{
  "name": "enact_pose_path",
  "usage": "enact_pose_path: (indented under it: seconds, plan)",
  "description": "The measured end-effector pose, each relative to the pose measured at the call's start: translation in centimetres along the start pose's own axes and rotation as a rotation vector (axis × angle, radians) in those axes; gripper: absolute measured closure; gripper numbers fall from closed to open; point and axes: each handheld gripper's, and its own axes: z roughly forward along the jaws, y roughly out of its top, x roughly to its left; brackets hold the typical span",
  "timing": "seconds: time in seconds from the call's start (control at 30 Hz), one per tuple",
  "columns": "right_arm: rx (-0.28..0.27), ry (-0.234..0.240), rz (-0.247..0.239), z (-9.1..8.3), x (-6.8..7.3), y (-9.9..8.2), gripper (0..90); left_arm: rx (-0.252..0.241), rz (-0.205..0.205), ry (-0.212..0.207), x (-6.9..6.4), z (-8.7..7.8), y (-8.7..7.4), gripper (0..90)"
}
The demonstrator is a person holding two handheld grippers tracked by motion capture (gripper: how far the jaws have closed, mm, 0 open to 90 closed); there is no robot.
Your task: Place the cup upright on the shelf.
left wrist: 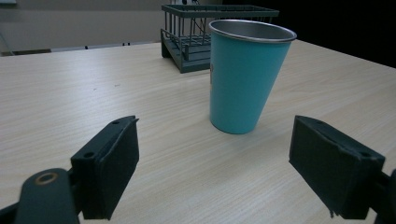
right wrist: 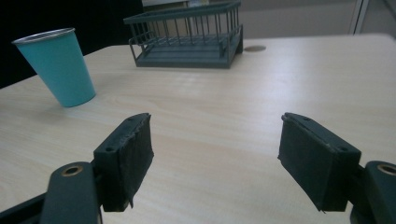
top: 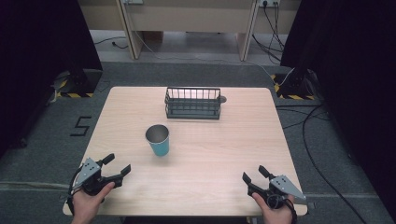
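A teal metal cup (top: 158, 140) stands upright near the middle of the wooden table (top: 210, 154), with a silver rim. Behind it sits a dark wire basket (top: 192, 102), which looks empty. My left gripper (top: 116, 165) rests at the table's front left, open and holding nothing; the cup (left wrist: 245, 74) is straight ahead of its jaws and the basket (left wrist: 205, 28) stands behind. At the front right, my right gripper (top: 254, 173) is open with nothing between its jaws. In the right gripper view the cup (right wrist: 60, 65) is far left and the basket (right wrist: 187, 35) at the back.
A small round grommet (top: 222, 99) lies in the tabletop just right of the basket. Black curtains flank the table. Cables (top: 308, 140) trail across the floor on the right, and stand bases with hazard tape sit at both back corners.
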Motion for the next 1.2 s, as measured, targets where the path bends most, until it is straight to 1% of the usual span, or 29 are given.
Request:
enact_pose_path:
  seconds: [0.03, 0.07, 0.13, 0.2, 0.23, 0.27, 0.33, 0.4, 0.43, 0.47, 0.53, 0.73, 0.77, 0.8, 0.87, 0.93, 0.97, 1.1, 1.13, 1.2]
  plan:
    - [-0.001, -0.006, -0.013, 0.0, 0.1, 0.1, 26.5, 0.002, 0.000, -0.001, 0.0, 0.0, 0.0, 16.0]
    - [0.006, -0.003, -0.012, 0.0, 0.0, 0.2, 26.7, 0.000, -0.001, -0.002, 0.0, -0.1, 0.0, 16.0]
    - [0.045, 0.008, 0.000, 0.0, 0.0, 0.0, 27.8, -0.001, -0.002, -0.005, 0.0, -0.1, 0.0, 16.7]
    - [0.067, 0.006, -0.002, 0.0, 0.0, -0.2, 26.9, 0.015, -0.019, -0.012, 0.0, -0.1, 0.0, 16.4]
    - [0.068, 0.001, -0.010, -0.1, 0.0, -0.2, 25.9, 0.021, -0.027, -0.017, 0.0, 0.1, 0.0, 16.1]
    - [0.064, -0.004, -0.014, -0.1, -0.1, -0.1, 25.4, 0.026, -0.027, -0.020, -0.1, 0.2, 0.1, 16.1]
    - [0.057, -0.017, -0.020, -0.1, -0.2, 0.1, 23.7, 0.030, -0.018, -0.029, -0.4, 0.5, 0.3, 16.1]
    - [0.054, -0.023, -0.017, -0.1, -0.4, 0.2, 23.2, 0.030, -0.017, -0.043, -0.6, 0.8, 0.8, 16.1]
    - [0.054, -0.026, -0.020, -0.1, -0.4, 0.2, 23.0, 0.030, -0.017, -0.043, -0.6, 0.8, 0.8, 16.0]
    - [0.058, -0.025, -0.018, -0.1, -0.4, 0.1, 23.0, 0.029, -0.010, -0.049, -0.7, 1.1, 1.1, 16.0]
    - [0.063, -0.020, -0.015, 0.0, -0.5, 0.0, 22.9, 0.035, -0.003, -0.060, -0.8, 1.5, 1.3, 15.7]
    - [0.068, -0.019, -0.015, 0.2, -0.5, 0.0, 23.2, 0.055, -0.011, -0.097, -1.3, 2.7, 1.4, 14.9]
    - [0.068, -0.019, -0.015, 0.2, -0.5, 0.0, 23.2, 0.055, -0.011, -0.097, -1.3, 2.7, 1.4, 14.9]
    - [0.067, -0.019, -0.012, 0.2, -0.5, 0.0, 23.4, 0.053, -0.015, -0.108, -1.4, 3.3, 1.6, 14.9]
    - [0.065, -0.019, -0.014, 0.2, -0.5, 0.0, 23.4, 0.050, -0.012, -0.110, -1.6, 3.8, 1.8, 14.9]
    - [0.067, -0.022, -0.021, 0.2, -0.5, 0.0, 23.4, 0.052, -0.019, -0.117, -1.7, 4.4, 2.0, 14.9]
    - [0.069, -0.021, -0.015, 0.2, -0.5, -0.1, 23.4, 0.052, -0.021, -0.118, -1.7, 4.7, 2.1, 14.9]
    - [0.070, -0.021, -0.016, 0.2, -0.6, -0.1, 23.6, 0.056, -0.011, -0.122, -1.9, 5.7, 2.1, 14.9]
    - [0.069, -0.020, -0.014, 0.2, -0.6, -0.1, 23.7, 0.056, -0.011, -0.122, -1.9, 5.7, 2.1, 14.9]
    - [0.068, -0.020, -0.012, 0.2, -0.6, -0.2, 23.8, 0.061, -0.008, -0.122, -2.1, 6.4, 2.1, 15.0]
